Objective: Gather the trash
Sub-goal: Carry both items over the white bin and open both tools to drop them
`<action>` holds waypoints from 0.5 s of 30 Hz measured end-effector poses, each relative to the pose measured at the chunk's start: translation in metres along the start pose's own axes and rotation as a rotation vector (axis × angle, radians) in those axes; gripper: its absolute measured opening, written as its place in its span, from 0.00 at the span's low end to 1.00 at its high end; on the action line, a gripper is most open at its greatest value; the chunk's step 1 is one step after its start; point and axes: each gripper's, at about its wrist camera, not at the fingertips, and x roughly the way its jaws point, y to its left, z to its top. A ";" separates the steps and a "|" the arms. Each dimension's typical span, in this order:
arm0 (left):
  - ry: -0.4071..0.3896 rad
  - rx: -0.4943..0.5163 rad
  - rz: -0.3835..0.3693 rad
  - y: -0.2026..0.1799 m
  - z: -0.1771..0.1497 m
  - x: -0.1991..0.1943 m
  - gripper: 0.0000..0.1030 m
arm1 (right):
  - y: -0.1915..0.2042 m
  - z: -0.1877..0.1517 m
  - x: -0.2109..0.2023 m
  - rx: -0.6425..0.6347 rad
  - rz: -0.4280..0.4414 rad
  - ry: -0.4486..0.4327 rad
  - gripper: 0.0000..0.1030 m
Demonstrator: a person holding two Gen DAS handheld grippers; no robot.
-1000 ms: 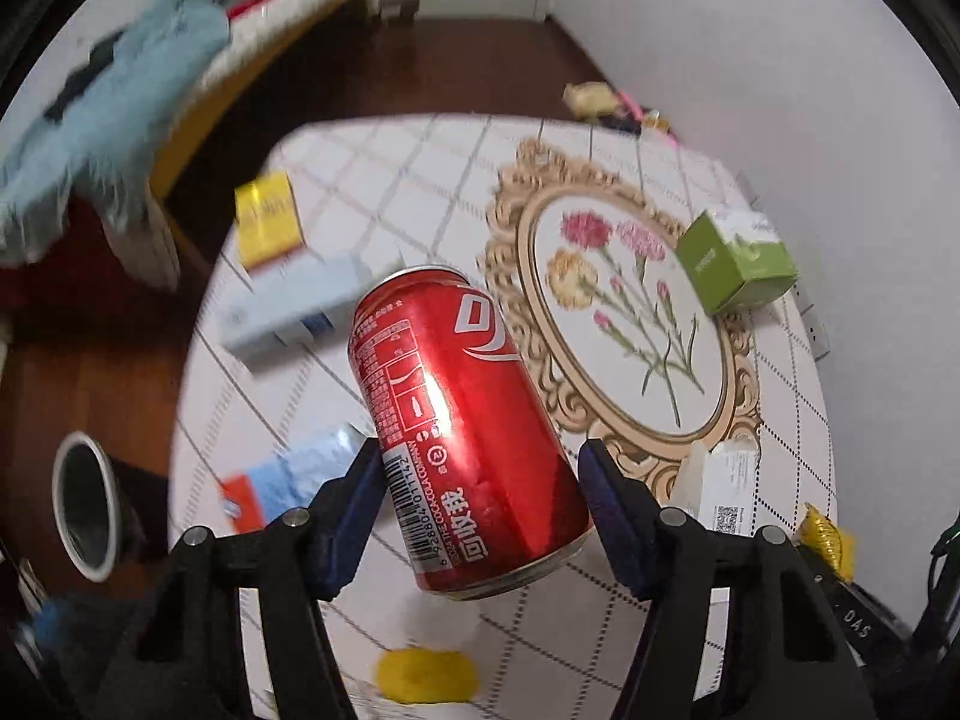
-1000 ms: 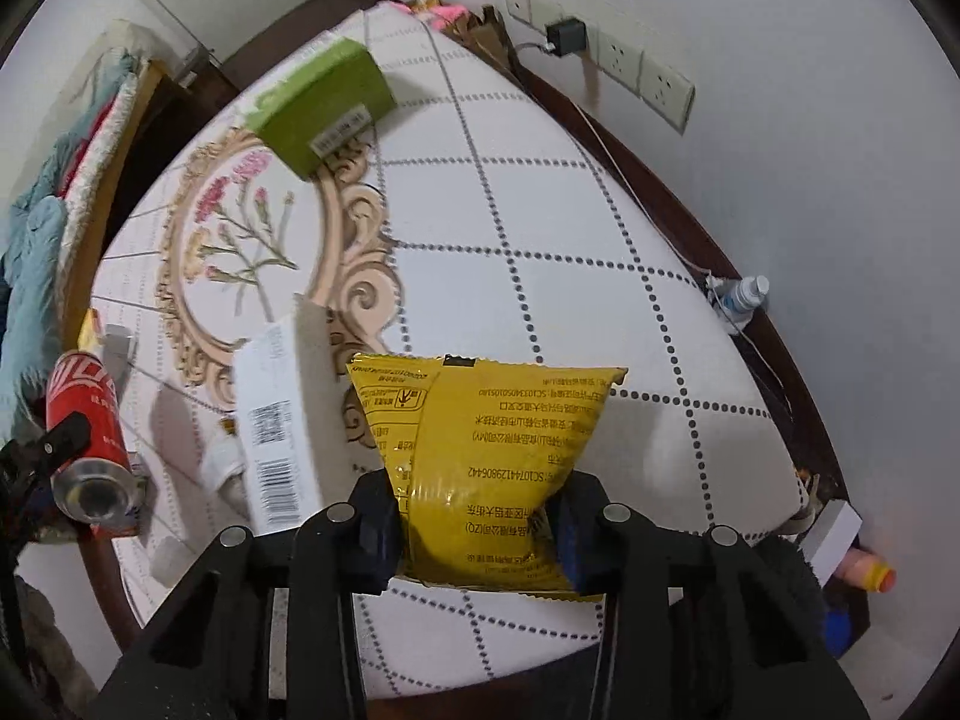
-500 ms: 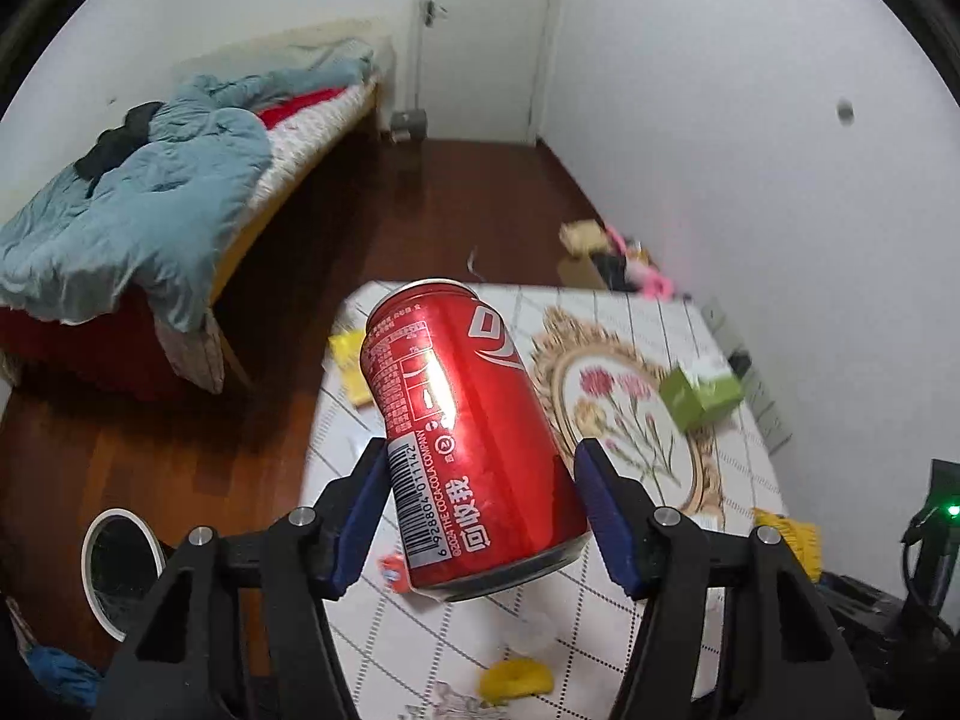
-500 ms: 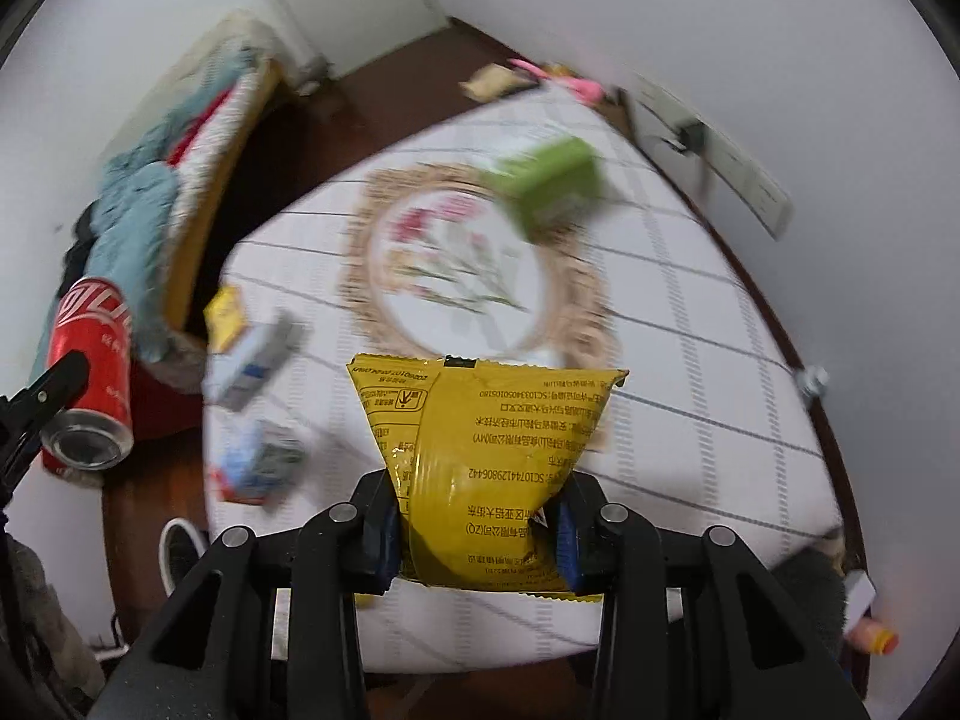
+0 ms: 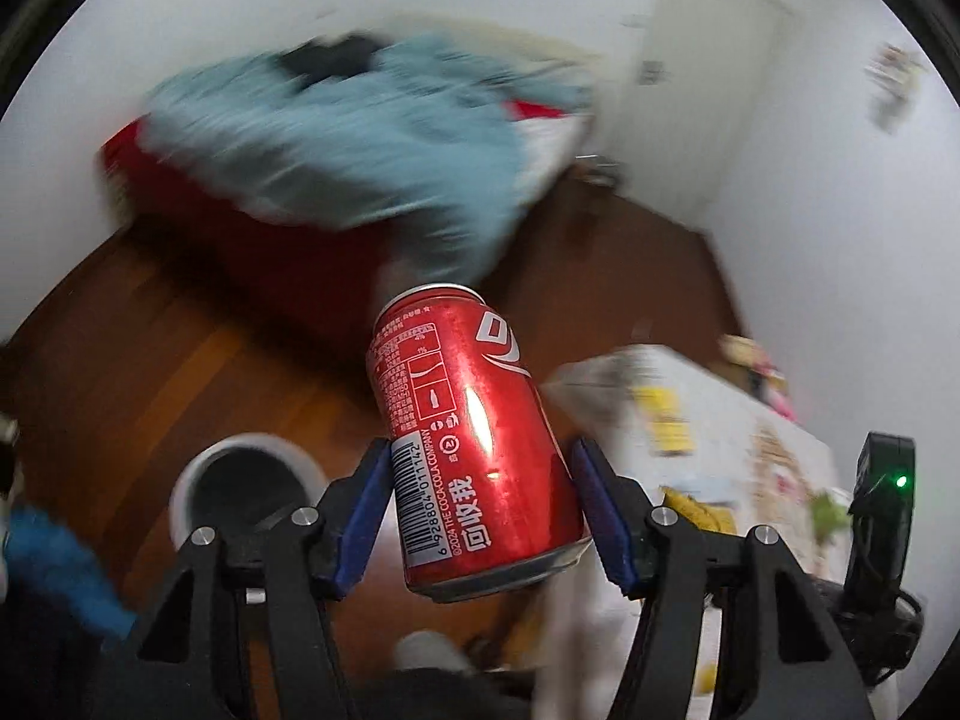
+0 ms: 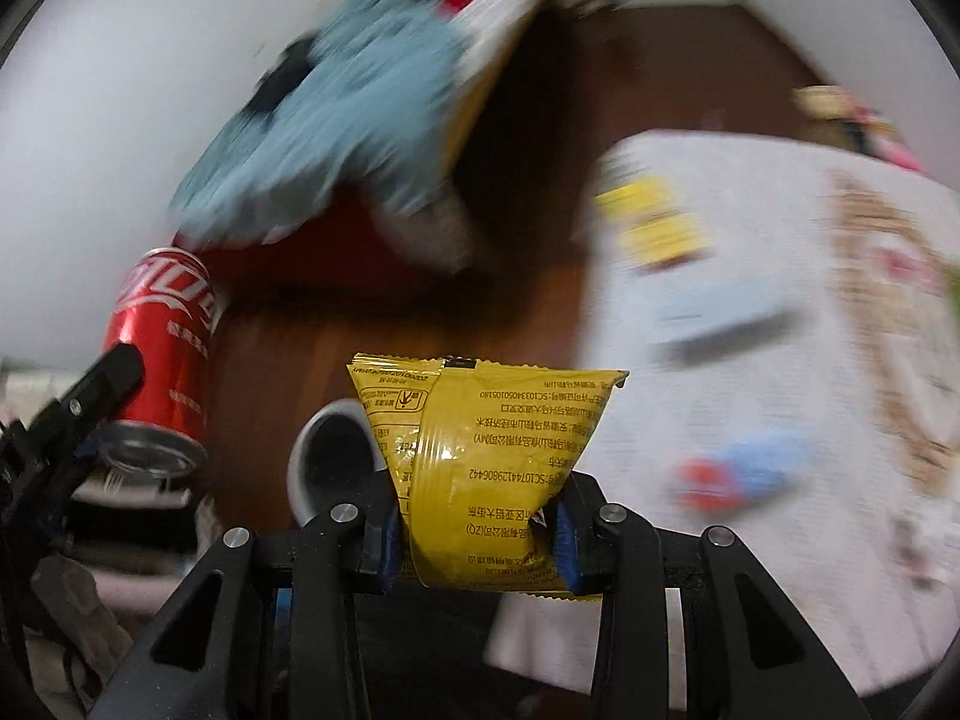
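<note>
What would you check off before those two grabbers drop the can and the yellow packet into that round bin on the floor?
1. Red can clamped in left gripper: ok.
2. Yellow packet pinched in right gripper: ok.
3. White bin in view, mouth open: ok.
4. Can directly over the bin: not ok, bin lies off to its left.
5. Packet directly over the bin: cannot tell, packet hides part of it.
6. Bin has room: cannot tell, inside is dark.

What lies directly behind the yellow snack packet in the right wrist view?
Behind the yellow snack packet, held in the right claw, the white bin stands on the wooden floor. The packet covers the bin's right side.
</note>
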 end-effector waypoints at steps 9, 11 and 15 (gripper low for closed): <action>0.265 -0.255 0.144 0.185 -0.019 0.106 0.57 | 0.135 0.003 0.206 -0.124 0.088 0.312 0.39; 0.292 -0.275 0.178 0.204 -0.022 0.122 0.57 | 0.151 0.005 0.243 -0.136 0.074 0.357 0.39; 0.304 -0.327 0.218 0.231 -0.026 0.135 0.82 | 0.165 0.011 0.303 -0.132 0.052 0.434 0.40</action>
